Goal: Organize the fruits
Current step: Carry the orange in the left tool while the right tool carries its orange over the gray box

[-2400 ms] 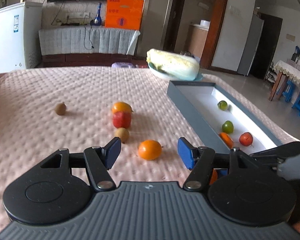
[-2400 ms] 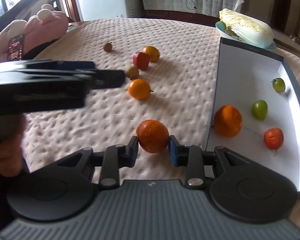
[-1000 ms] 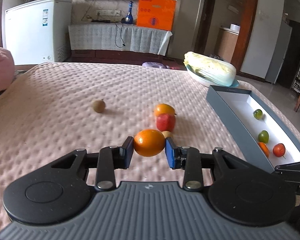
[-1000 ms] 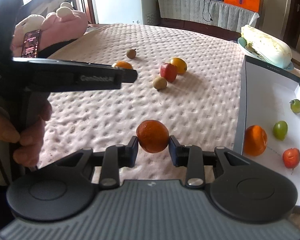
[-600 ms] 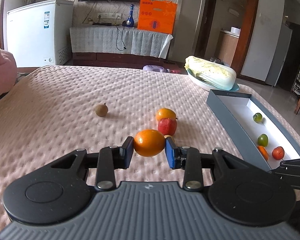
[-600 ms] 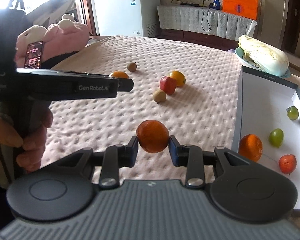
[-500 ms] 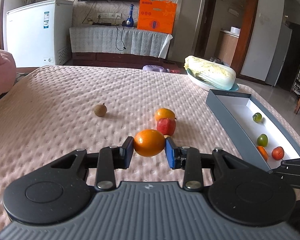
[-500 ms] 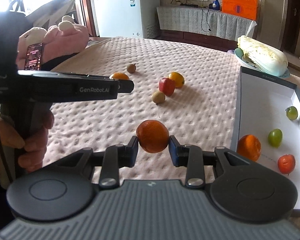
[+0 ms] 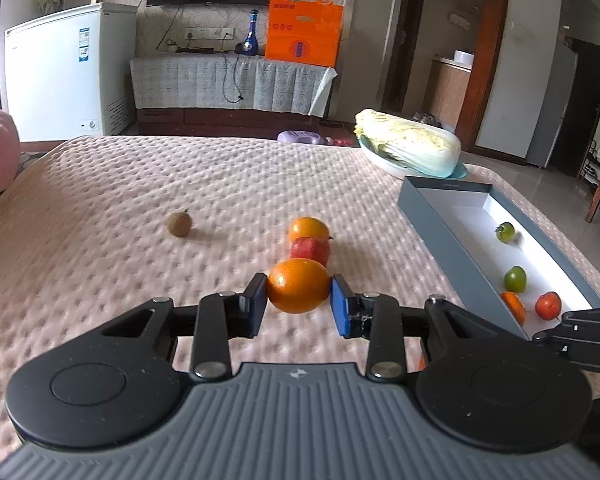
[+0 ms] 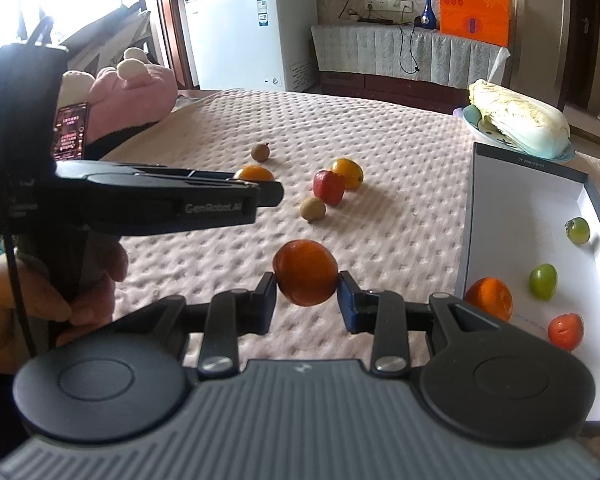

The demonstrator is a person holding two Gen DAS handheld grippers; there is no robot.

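Observation:
My left gripper is shut on a bright orange, held above the pink bedspread. My right gripper is shut on a darker orange, just left of the grey box. Inside the white-lined box lie an orange, two green fruits and a red fruit. On the bedspread rest a red apple, a yellow-orange fruit, a small tan fruit and a brown one. The left gripper's body crosses the right wrist view, with its orange peeking above it.
A cabbage on a plate sits beyond the box's far end. A pink plush toy lies at the bed's left edge. A person's hand holds the left gripper's handle. A white freezer and a covered cabinet stand behind.
Both grippers keep their oranges. The right wrist view has tilted up slightly, so the bed and box sit lower in it. The left view has barely shifted.

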